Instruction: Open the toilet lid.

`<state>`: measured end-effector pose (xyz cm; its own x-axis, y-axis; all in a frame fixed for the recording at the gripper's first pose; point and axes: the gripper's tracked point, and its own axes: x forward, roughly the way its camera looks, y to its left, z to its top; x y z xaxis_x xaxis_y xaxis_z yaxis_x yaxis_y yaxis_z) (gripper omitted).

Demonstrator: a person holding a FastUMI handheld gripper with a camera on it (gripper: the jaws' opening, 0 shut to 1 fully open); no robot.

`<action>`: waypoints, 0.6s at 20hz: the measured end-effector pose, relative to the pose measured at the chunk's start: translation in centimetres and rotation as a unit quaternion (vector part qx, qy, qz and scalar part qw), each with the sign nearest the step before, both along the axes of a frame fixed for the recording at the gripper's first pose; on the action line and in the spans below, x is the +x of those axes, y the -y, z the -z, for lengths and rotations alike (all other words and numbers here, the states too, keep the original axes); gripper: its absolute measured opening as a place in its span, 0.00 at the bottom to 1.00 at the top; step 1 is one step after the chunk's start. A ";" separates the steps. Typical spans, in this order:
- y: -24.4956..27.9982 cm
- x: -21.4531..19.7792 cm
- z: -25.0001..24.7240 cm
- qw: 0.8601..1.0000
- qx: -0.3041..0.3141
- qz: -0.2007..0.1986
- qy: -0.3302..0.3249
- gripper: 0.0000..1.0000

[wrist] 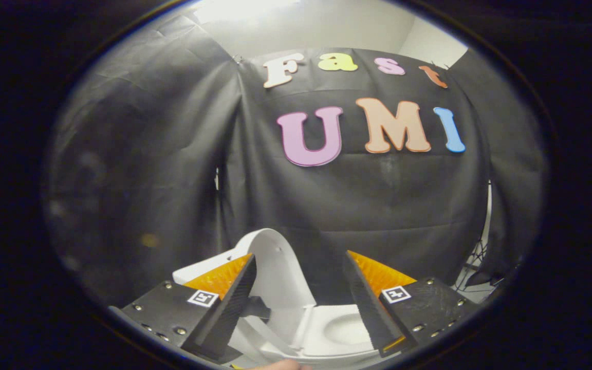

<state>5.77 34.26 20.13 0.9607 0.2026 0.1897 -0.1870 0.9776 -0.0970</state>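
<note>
A white toilet stands low ahead of me against the black cloth wall. Its lid (275, 272) is raised, standing nearly upright, and rises between my two fingers close to the left one. The seat and bowl opening (345, 329) lie exposed below, just inside my right finger. My gripper (298, 272) is open, its fingers spread wide with the lid's top edge in the gap; neither finger visibly presses on it. The white cistern (201, 268) peeks out behind the left finger.
Black cloth covers the wall behind and both sides of the toilet. At the right, past the cloth's edge, a strip of white wall and some dark cables (473, 259) show. A fingertip (283, 365) appears at the very bottom.
</note>
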 end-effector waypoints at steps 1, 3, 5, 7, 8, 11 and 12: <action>1.7 0.4 0.1 1.000 0.003 0.012 -0.001 0.99; 3.8 0.8 0.3 1.000 0.009 0.024 -0.003 0.99; 5.3 1.1 1.1 0.999 0.006 0.031 -0.012 0.99; 6.5 1.6 2.0 0.999 0.001 0.035 -0.026 0.99; 6.9 1.9 2.5 0.999 0.001 0.034 -0.033 0.99; 7.6 2.4 3.6 0.998 -0.006 0.029 -0.049 1.00; 8.1 2.6 3.9 0.998 -0.009 0.032 -0.052 1.00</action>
<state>8.34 26.20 16.25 0.9862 0.1419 0.0851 -0.1335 0.9863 -0.0970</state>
